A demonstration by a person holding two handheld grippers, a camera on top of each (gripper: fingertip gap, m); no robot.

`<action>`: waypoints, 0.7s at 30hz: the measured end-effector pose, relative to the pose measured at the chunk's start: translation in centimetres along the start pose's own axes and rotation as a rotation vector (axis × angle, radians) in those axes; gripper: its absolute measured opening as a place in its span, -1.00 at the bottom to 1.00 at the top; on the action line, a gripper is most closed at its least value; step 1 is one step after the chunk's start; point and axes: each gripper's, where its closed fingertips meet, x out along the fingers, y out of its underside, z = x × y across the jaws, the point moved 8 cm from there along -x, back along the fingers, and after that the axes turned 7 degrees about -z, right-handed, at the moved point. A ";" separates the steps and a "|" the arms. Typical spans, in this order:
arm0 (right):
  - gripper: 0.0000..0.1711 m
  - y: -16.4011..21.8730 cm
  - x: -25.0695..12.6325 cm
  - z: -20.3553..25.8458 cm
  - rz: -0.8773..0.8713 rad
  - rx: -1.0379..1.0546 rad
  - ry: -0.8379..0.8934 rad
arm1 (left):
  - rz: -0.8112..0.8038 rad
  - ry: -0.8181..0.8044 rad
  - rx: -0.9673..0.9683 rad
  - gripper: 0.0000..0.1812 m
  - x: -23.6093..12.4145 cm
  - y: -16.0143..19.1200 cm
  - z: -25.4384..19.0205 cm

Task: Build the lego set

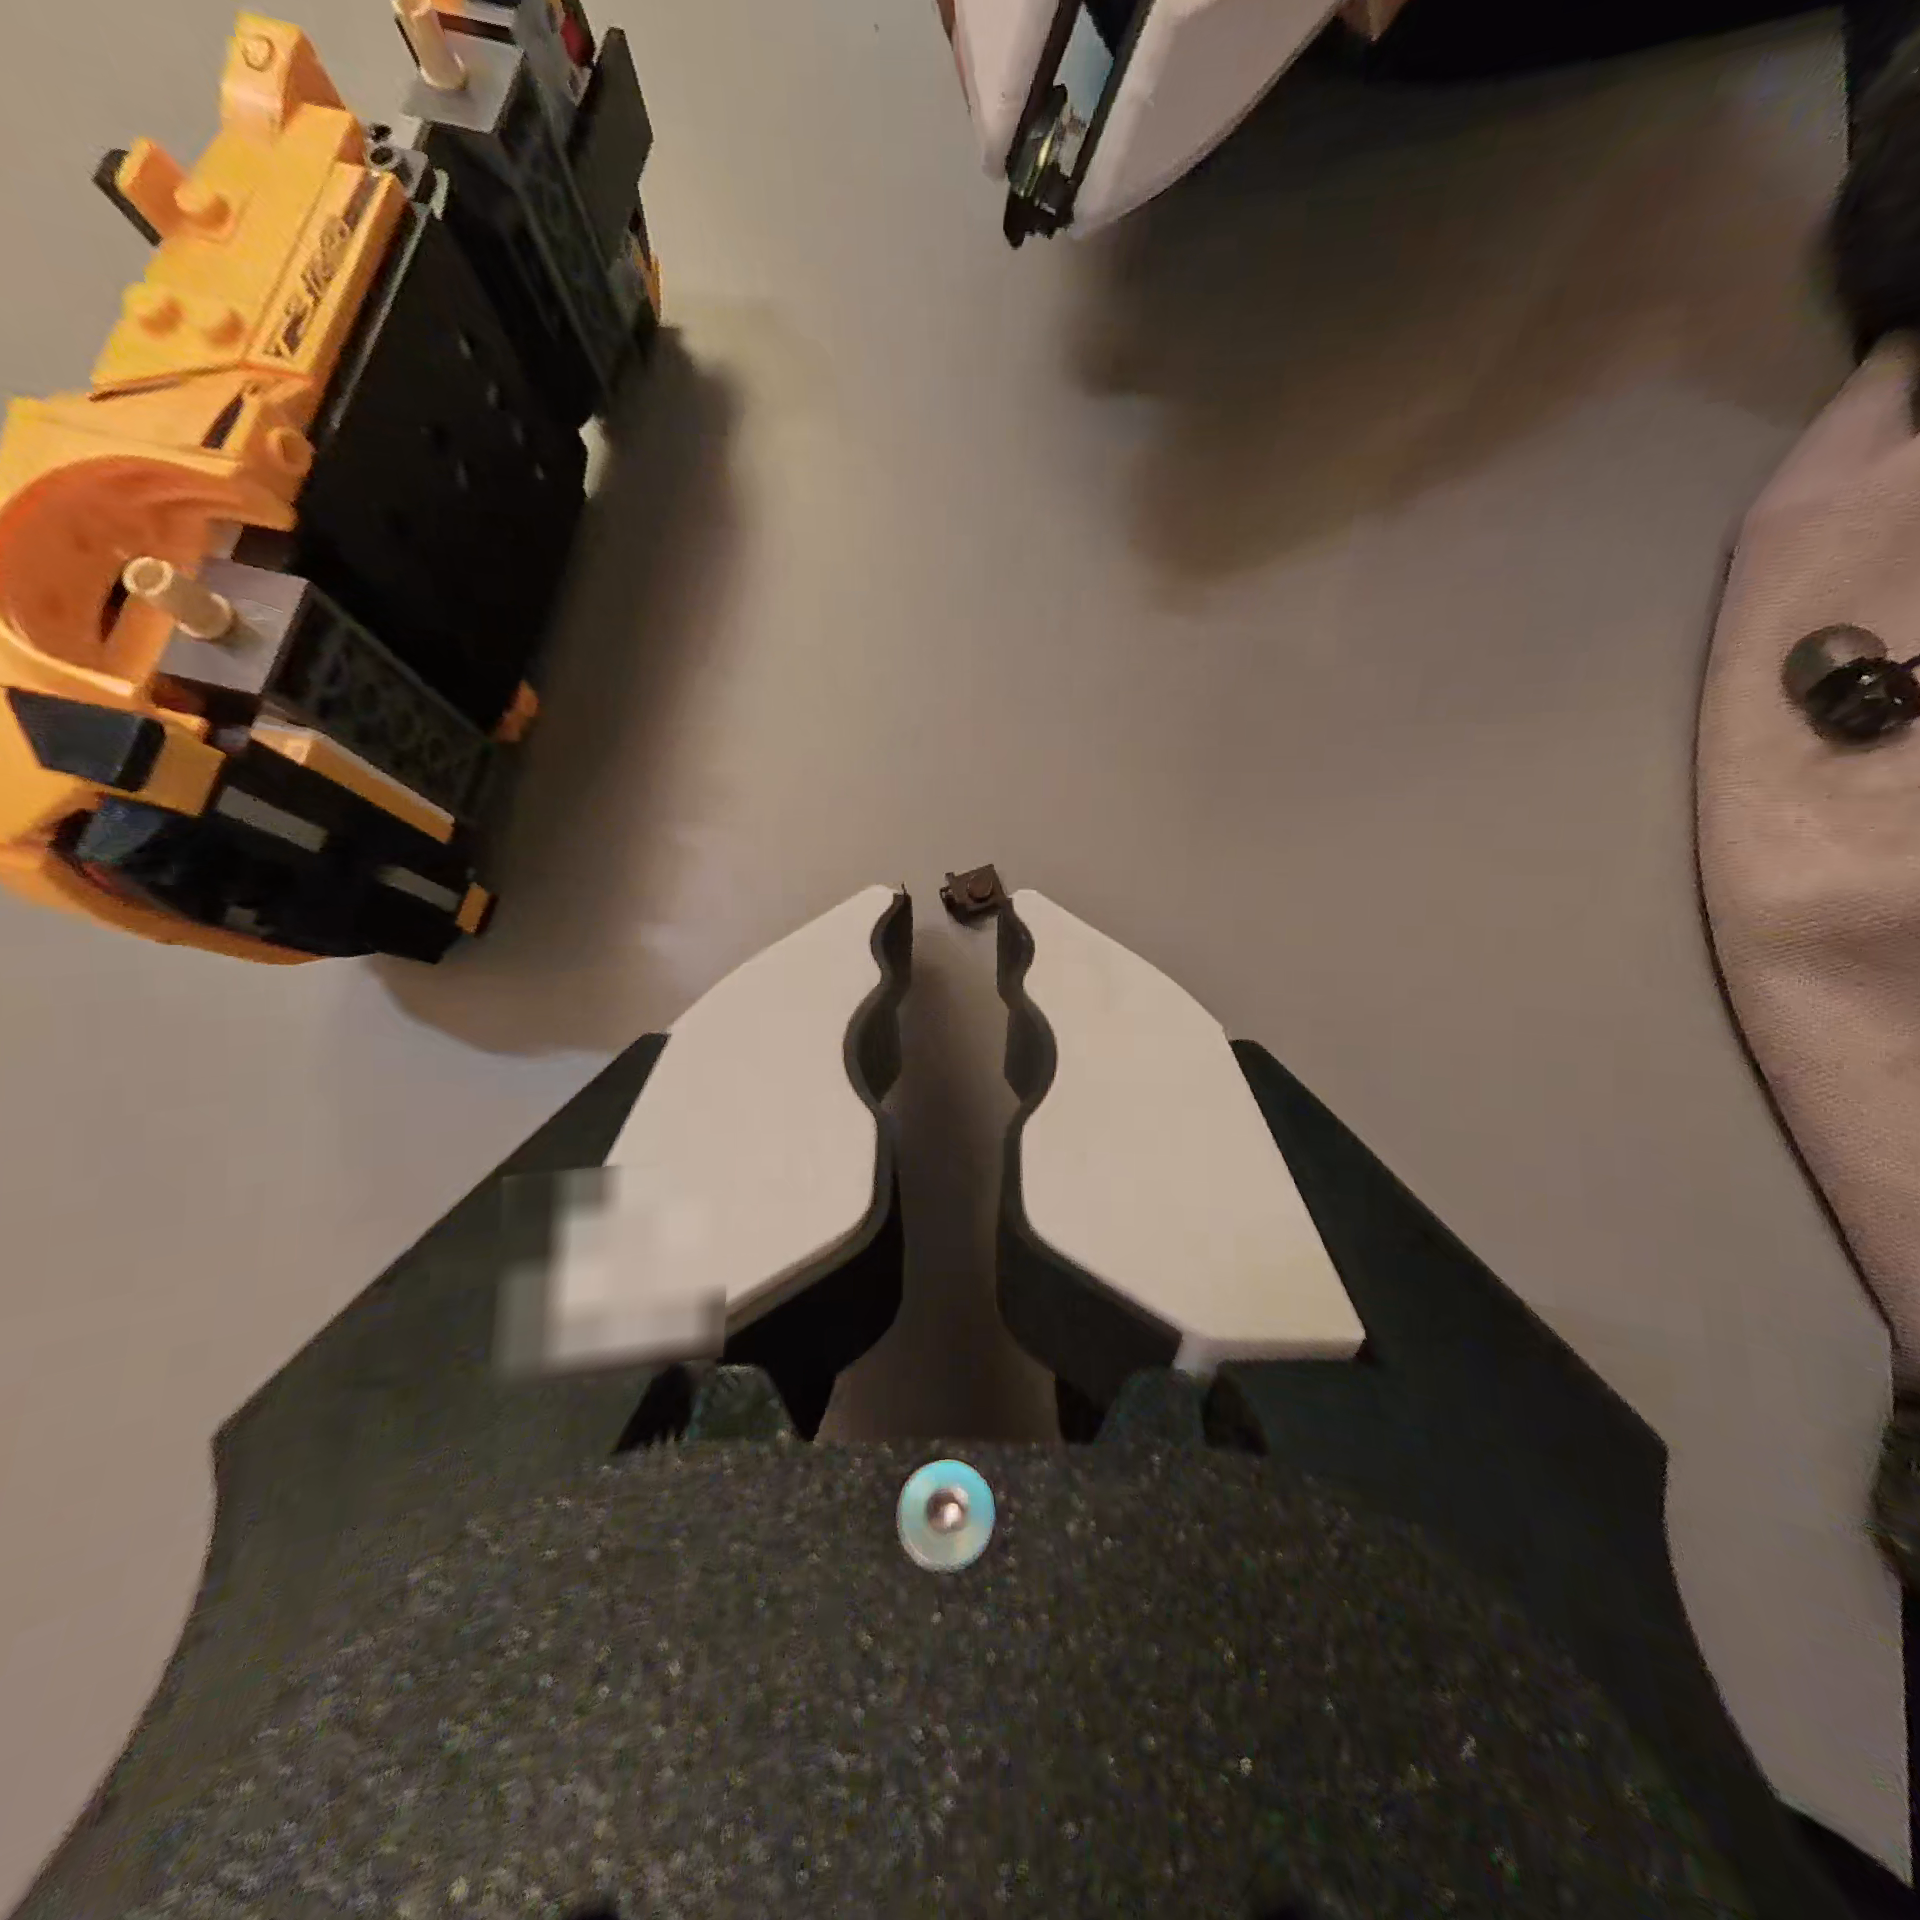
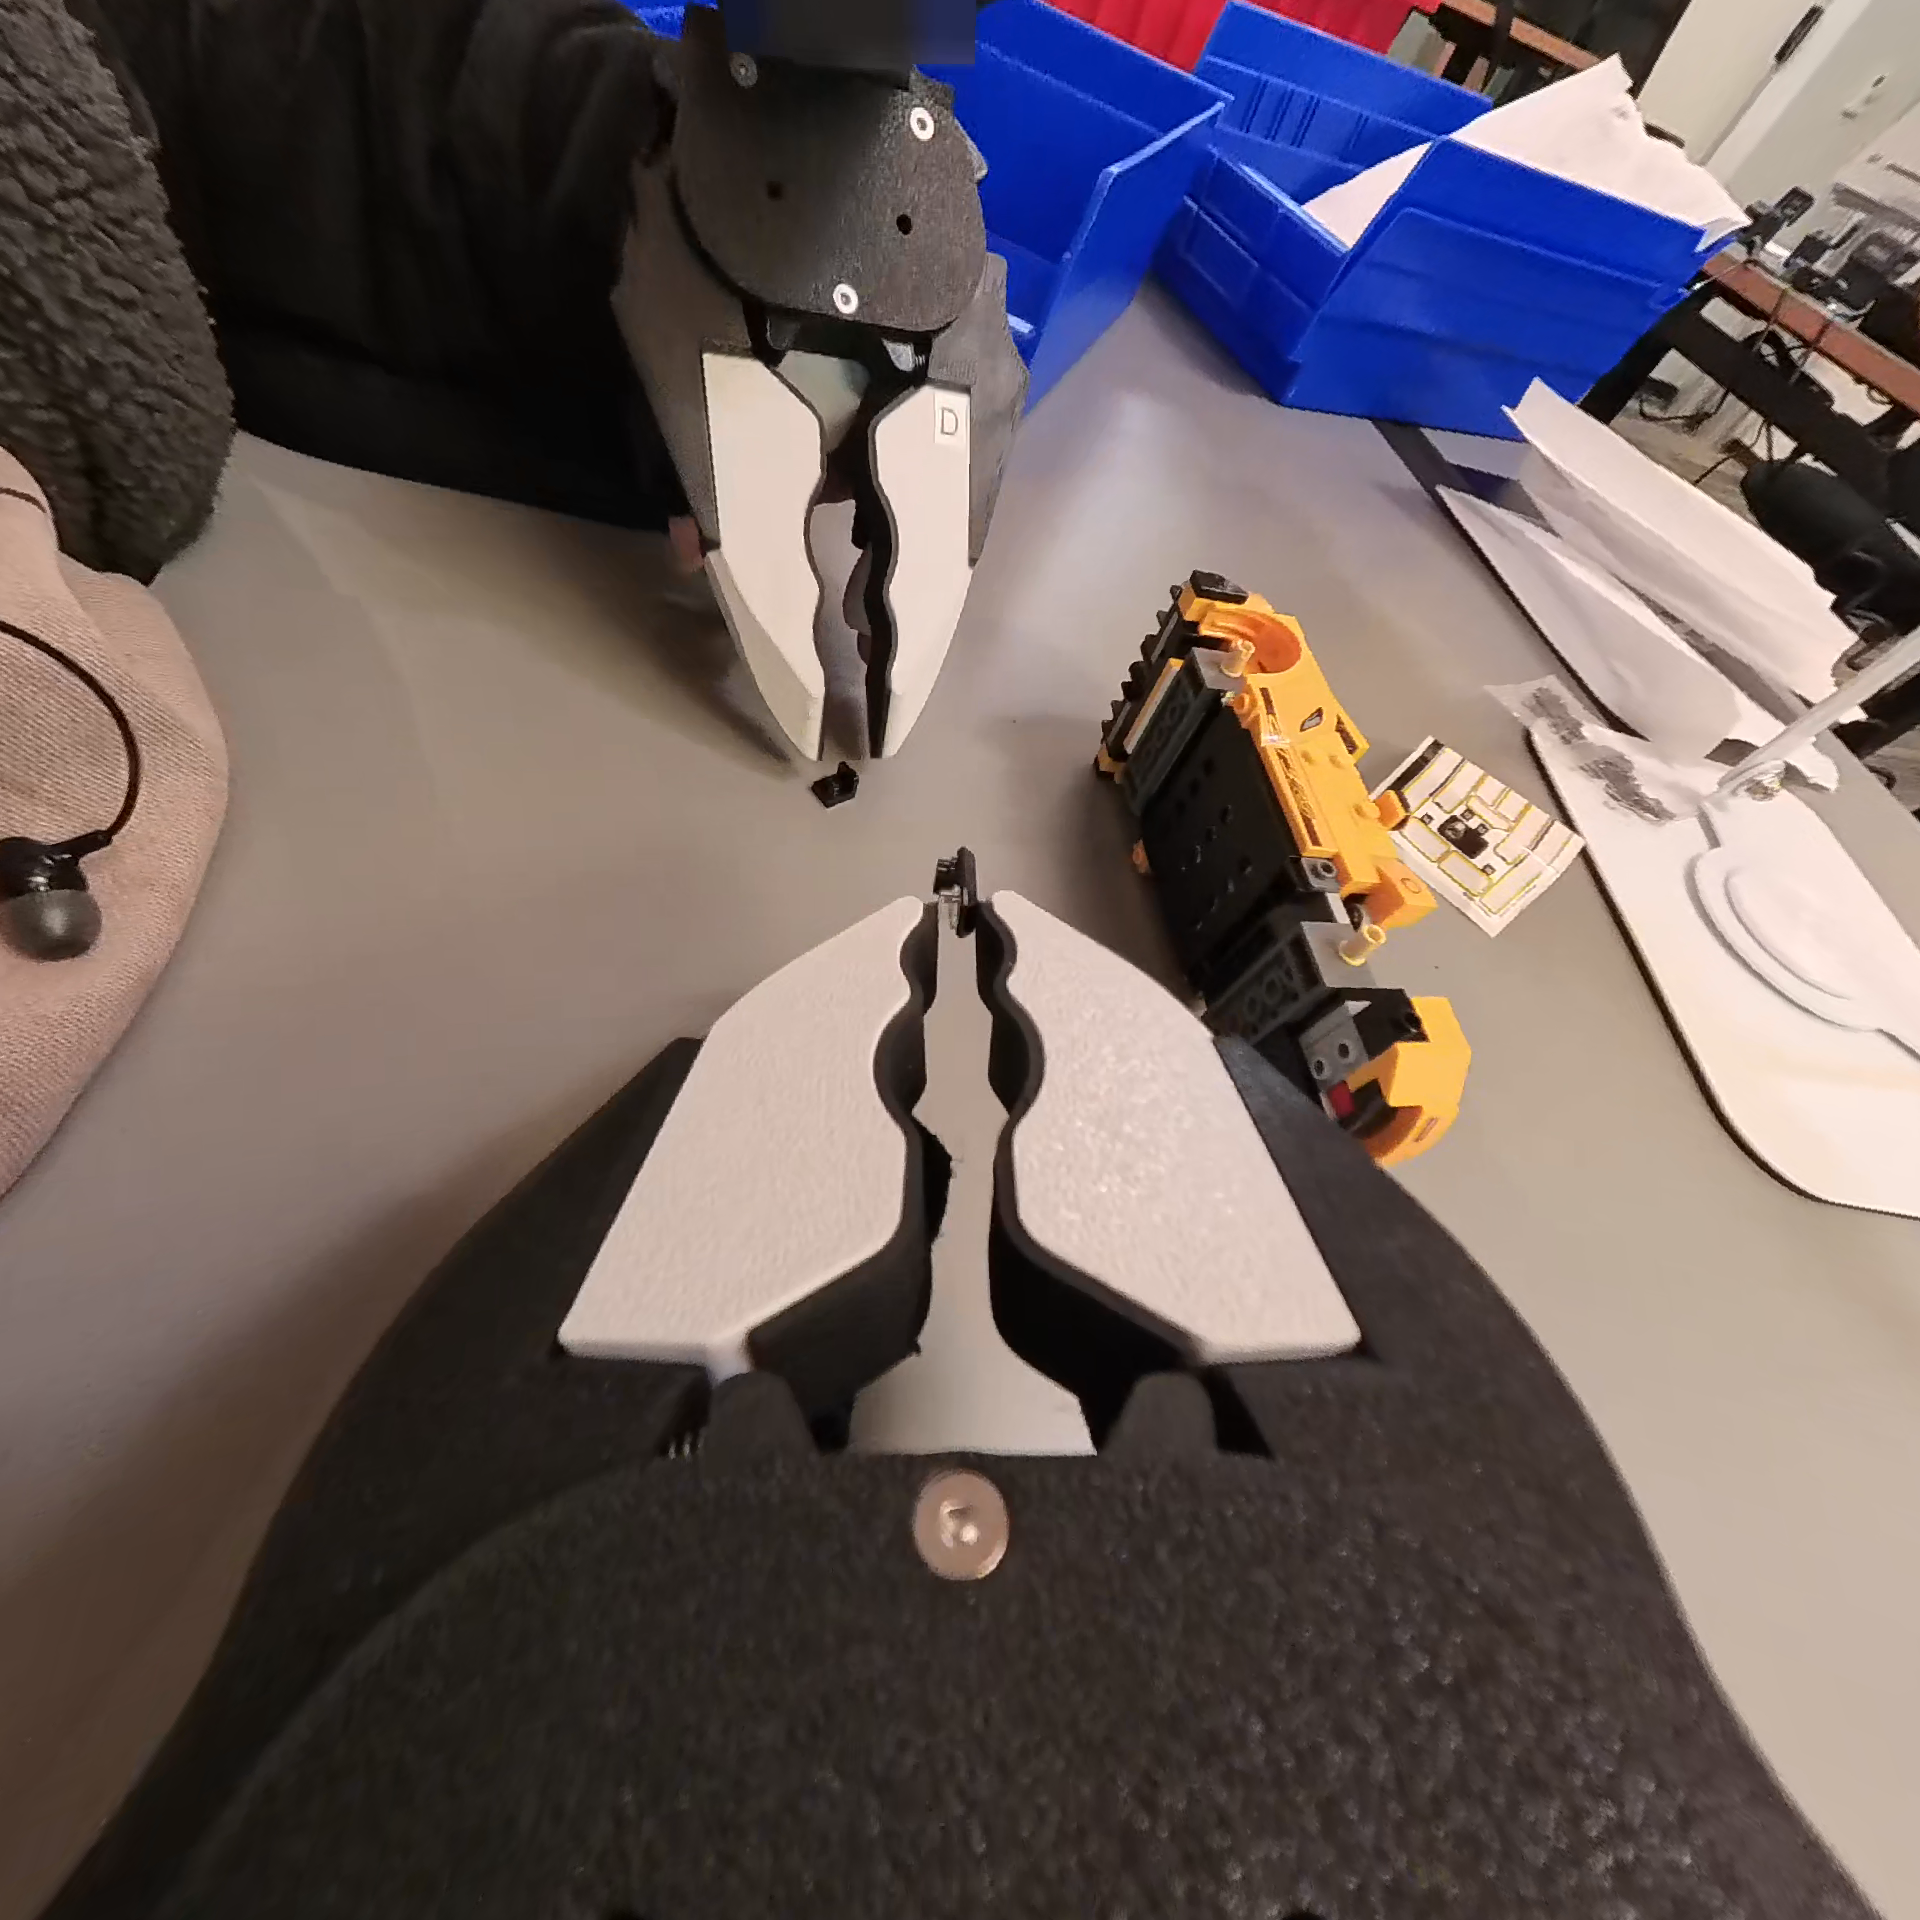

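Observation:
A small dark Lego piece (image 1: 968,894) lies on the grey table right at the fingertips of my left gripper (image 1: 954,900), close to the right finger. The jaws stand a little apart and hold nothing. The right wrist view shows the same piece (image 2: 836,785) on the table just below the left gripper (image 2: 852,750). My right gripper (image 2: 958,904) is shut on a small black and grey piece (image 2: 956,883) that sticks out past its tips, and it hangs above the table facing the left gripper. The orange and black Lego car (image 1: 260,499) lies on its side, left of my left gripper and right of my right gripper (image 2: 1278,852).
Blue bins (image 2: 1351,208) stand at the back. A sticker sheet (image 2: 1475,831), loose papers (image 2: 1662,582) and a white board (image 2: 1818,987) lie beyond the car. A beige cloth (image 2: 83,790) with an earbud (image 1: 1844,686) lies at the other side. A dark sleeve (image 2: 416,260) is behind the left gripper. Tip to tip, the grippers are about 10 cm apart.

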 end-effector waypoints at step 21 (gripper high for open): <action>-0.92 -0.1 0.4 0.2 0.013 -0.022 0.003 | -0.132 0.095 -0.109 -0.96 1.0 -1.8 -1.1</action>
